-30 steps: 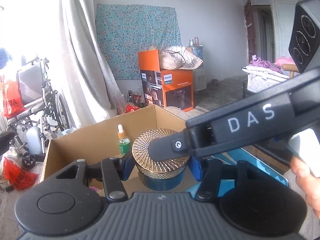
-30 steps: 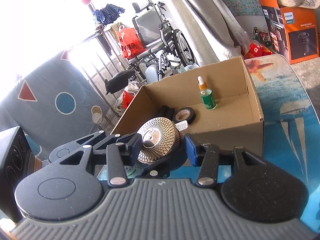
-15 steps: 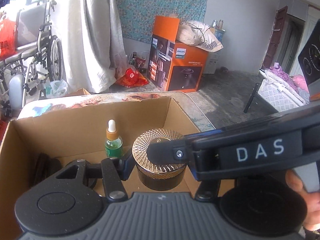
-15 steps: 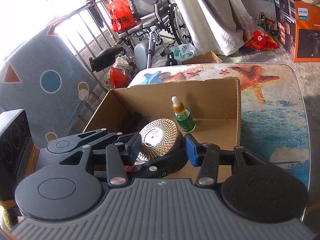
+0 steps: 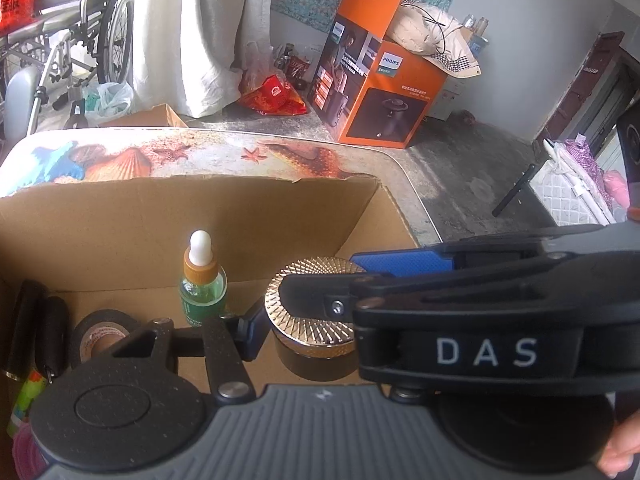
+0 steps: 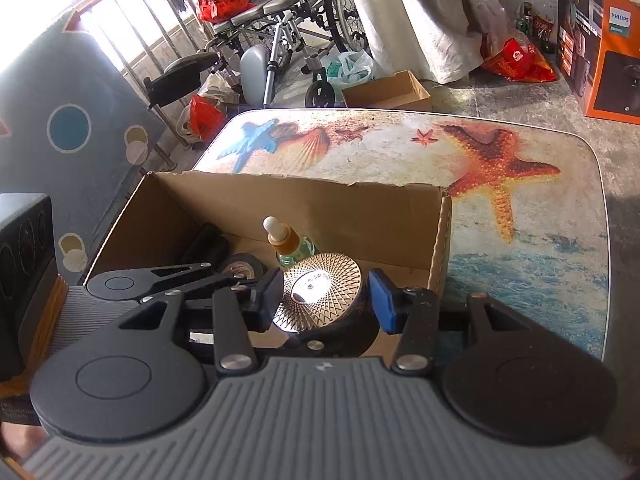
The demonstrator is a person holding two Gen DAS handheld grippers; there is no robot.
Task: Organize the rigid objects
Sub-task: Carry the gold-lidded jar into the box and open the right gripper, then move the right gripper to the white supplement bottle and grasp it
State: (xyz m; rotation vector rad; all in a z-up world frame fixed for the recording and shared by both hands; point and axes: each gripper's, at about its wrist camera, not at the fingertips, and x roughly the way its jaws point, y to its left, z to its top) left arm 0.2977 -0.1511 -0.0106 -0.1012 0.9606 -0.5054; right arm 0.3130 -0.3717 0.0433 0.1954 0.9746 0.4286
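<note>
A round jar (image 5: 316,328) with a gold patterned lid and a dark body hangs low inside the open cardboard box (image 5: 120,224), near its right wall. I cannot tell whether it touches the floor of the box. My left gripper (image 5: 312,338) is shut on its sides; the right finger is hidden behind the other tool. My right gripper (image 6: 326,300) comes in across it and is also shut on the jar (image 6: 320,292), one pad on each side of the lid. In the left wrist view its black finger (image 5: 320,298) crosses the lid.
In the box stand a green dropper bottle (image 5: 202,284), a black tape roll (image 5: 102,334) and dark cylinders (image 5: 36,320). The box sits on a beach-print table (image 6: 520,240). An orange carton (image 5: 380,92), a wheelchair (image 6: 288,20) and bags are on the floor beyond.
Both grippers carried the jar from beside the box to over it and down inside, tilting downward. The box interior and its contents now fill the views.
</note>
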